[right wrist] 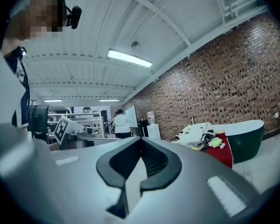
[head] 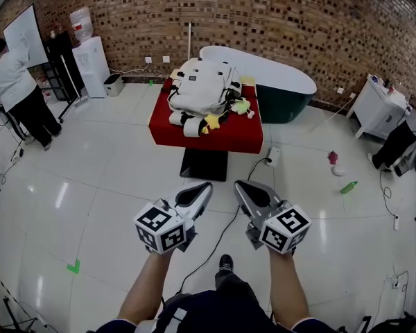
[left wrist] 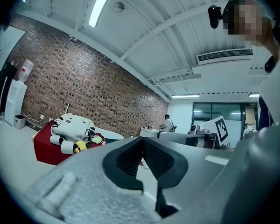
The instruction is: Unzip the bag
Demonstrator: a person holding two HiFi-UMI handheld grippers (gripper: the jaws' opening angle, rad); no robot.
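**Not even at the bag yet**

Both were held out low in front: the left hand-held gripper and right hand-held gripper, each with jaws pressed together on nothing. Well beyond them, across the floor, the white bag lay on the red worktop, with toys beside it. Looked like the approach step to me. Next up, I'd guess: get close, spread one pair, and find the zipper pull, which I couldn't make out from there.
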